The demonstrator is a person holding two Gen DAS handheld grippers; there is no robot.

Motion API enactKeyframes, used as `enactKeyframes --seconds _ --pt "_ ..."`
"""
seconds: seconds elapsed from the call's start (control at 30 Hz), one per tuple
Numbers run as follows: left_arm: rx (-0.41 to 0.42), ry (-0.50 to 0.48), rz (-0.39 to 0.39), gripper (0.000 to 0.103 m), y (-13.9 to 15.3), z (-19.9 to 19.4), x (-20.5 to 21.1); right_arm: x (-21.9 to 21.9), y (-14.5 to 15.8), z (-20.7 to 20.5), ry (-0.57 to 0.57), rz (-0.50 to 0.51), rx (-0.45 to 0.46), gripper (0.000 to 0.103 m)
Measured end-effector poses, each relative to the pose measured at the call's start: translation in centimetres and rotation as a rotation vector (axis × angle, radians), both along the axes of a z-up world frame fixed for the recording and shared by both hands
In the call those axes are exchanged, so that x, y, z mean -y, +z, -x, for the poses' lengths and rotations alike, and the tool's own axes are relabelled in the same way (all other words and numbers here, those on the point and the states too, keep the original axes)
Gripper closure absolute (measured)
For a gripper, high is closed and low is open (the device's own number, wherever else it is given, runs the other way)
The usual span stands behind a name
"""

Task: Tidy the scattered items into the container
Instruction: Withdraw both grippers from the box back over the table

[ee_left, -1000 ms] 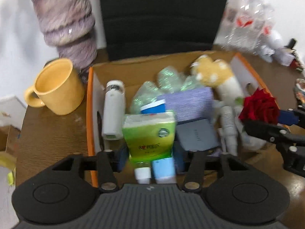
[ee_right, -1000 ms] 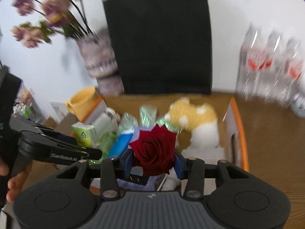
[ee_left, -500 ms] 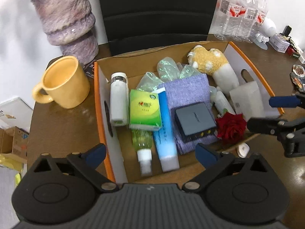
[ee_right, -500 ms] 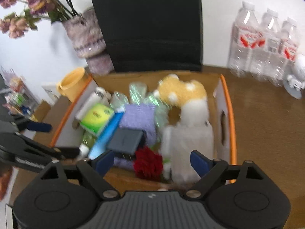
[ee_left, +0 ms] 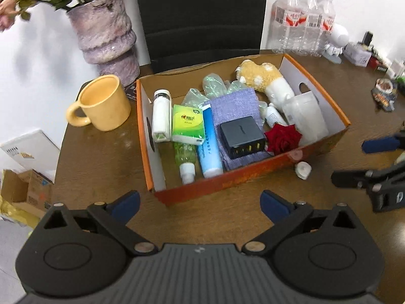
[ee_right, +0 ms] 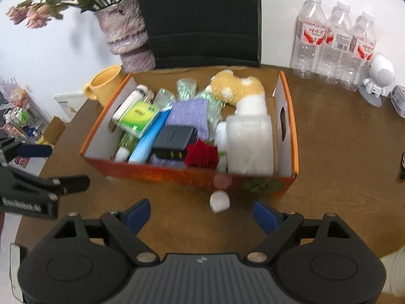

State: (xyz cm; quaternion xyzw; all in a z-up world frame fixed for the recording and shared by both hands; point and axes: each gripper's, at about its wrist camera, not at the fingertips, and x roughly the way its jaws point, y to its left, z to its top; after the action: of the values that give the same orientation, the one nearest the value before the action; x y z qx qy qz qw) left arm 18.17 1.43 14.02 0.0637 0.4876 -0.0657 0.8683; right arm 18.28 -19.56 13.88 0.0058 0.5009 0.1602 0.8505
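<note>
An orange cardboard box (ee_left: 253, 174) (ee_right: 162, 172) on the brown table holds several items: a green tissue pack (ee_left: 187, 124), a blue tube (ee_left: 209, 144), a black charger (ee_left: 241, 136), a red rose (ee_left: 283, 138) (ee_right: 202, 154), a plush toy (ee_left: 263, 78) and a purple cloth (ee_left: 235, 106). A small white cap (ee_left: 303, 170) (ee_right: 219, 201) lies on the table just outside the box's front wall. My left gripper (ee_left: 200, 202) is open and empty, in front of the box. My right gripper (ee_right: 202, 214) is open and empty, just behind the cap.
A yellow mug (ee_left: 101, 102) and a purple flower vase (ee_left: 106, 33) stand left of the box. Water bottles (ee_right: 334, 40) and a white robot figure (ee_right: 379, 76) stand at the back right. A black chair (ee_left: 202, 17) is behind the table.
Both grippers opened and drew back from the box. The tissue pack left my left gripper and the rose left my right gripper; both now lie in the box.
</note>
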Motion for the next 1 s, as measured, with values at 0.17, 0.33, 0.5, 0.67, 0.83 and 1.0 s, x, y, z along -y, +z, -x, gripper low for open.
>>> enactKeyframes --seconds 0.17,0.33,0.5,0.67,0.83,1.0 --pt "0.006 0.051 0.078 0.000 -0.2 2.7 -0.8 0.4 -0.4 2.7 -0.013 -0.020 -0.006 0.015" --pt "0.016 0.061 0.133 0.000 -1.5 6.0 -0.9 0.5 -1.1 5.9 -0.028 -0.036 -0.011 0.015" --pt "0.059 0.055 0.217 0.000 -3.3 10.8 -0.7 0.7 -2.7 10.8 -0.022 -0.062 0.064 0.014" --pt "0.216 0.128 0.227 0.000 -6.7 16.7 -0.1 1.1 -5.7 15.8 -0.050 -0.087 0.158 0.014" --pt "0.322 0.165 0.119 0.000 -10.6 20.2 1.0 1.3 -9.3 19.8 -0.055 -0.153 0.288 0.014" --pt "0.387 0.115 0.023 0.000 -11.9 21.7 1.7 0.7 -11.4 21.9 -0.066 -0.114 0.348 0.014"
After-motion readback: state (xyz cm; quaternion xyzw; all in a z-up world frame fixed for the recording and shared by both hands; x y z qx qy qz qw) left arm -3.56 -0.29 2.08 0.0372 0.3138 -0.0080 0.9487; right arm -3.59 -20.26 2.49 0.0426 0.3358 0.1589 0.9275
